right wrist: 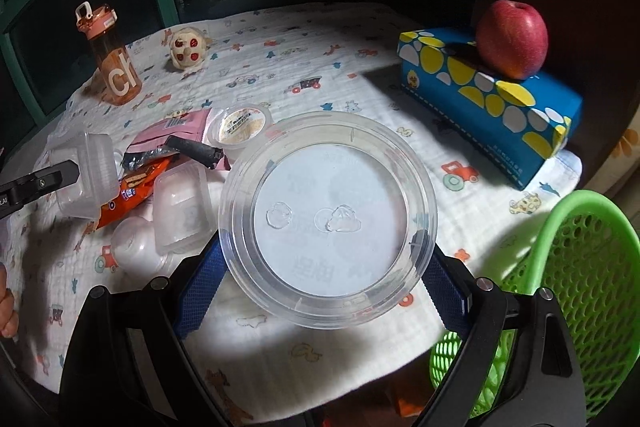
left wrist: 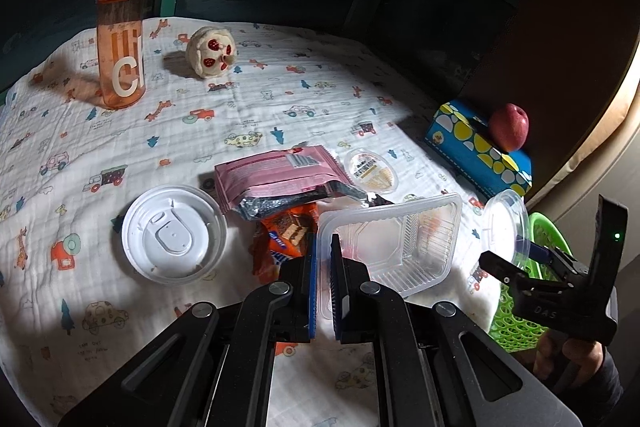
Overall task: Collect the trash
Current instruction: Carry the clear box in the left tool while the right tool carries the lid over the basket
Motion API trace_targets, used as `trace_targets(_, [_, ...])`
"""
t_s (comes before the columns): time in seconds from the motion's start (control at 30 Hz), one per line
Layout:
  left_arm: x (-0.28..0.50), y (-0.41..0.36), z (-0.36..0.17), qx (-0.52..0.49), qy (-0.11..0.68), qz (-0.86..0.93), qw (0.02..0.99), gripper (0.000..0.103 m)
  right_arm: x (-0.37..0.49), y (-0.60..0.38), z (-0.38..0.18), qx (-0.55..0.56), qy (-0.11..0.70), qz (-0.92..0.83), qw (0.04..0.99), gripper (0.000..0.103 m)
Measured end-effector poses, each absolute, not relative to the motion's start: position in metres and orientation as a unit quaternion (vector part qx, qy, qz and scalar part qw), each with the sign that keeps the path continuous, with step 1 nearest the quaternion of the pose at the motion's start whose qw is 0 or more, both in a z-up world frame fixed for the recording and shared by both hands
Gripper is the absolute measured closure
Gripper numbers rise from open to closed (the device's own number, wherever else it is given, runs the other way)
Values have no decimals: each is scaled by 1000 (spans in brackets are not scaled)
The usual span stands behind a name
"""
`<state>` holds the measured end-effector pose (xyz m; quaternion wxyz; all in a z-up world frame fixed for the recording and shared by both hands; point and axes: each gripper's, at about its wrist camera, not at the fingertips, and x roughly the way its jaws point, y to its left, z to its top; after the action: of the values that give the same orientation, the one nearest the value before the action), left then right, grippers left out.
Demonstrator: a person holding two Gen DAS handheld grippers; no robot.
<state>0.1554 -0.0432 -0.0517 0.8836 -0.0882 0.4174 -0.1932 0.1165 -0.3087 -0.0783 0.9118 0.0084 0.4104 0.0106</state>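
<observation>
The left hand-held gripper (left wrist: 323,259) is closed on the near rim of a clear rectangular tray (left wrist: 394,243), its blue pads pinching the thin plastic edge so the tray stands tilted over the bench (left wrist: 240,107). The right hand-held gripper (right wrist: 320,279) holds a clear round lid (right wrist: 328,219) across its width, one blue pad at each side of the rim — the lid sits raised above the printed cloth, just beside the green mesh basket (right wrist: 580,267) at the bench's right edge.

The rest of the trash lies in a loose heap at the middle of the bench: a pink wrapper (left wrist: 280,175) overlapping an orange snack packet (left wrist: 284,239), a small oval tub with a printed film top (left wrist: 372,171) just behind them, and a white round lid (left wrist: 174,235) flat on the cloth to the left. From the right wrist view, a small clear square container (right wrist: 182,211) and a white rounded piece (right wrist: 134,243) rest near the orange packet.

Farther back stand an orange water bottle (left wrist: 120,35) — upright, cap closed — and a small cream plush toy (left wrist: 212,53) with red spots. At the right, a red apple (right wrist: 512,39) rests on top of a blue tissue box (right wrist: 492,103) patterned with yellow and white dots.
</observation>
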Motion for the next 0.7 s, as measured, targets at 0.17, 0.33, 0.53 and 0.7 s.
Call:
trace_targets(0.17, [149, -56, -45, -81, 413, -208, 883, 97, 95, -326, -66, 17, 403, -11, 915, 14])
trace_targets(0.33, [142, -74, -40, -73, 412, -227, 880, 97, 71, -351, -58, 28, 395, -42, 917, 14])
trace_targets(0.53, [135, -101, -32, -63, 408, -253, 875, 97, 39, -389, -49, 49, 386, -88, 917, 14])
trace_targets(0.7, [129, -129, -23, -52, 404, -279, 870, 97, 10, -423, -47, 66, 382, -131, 912, 14])
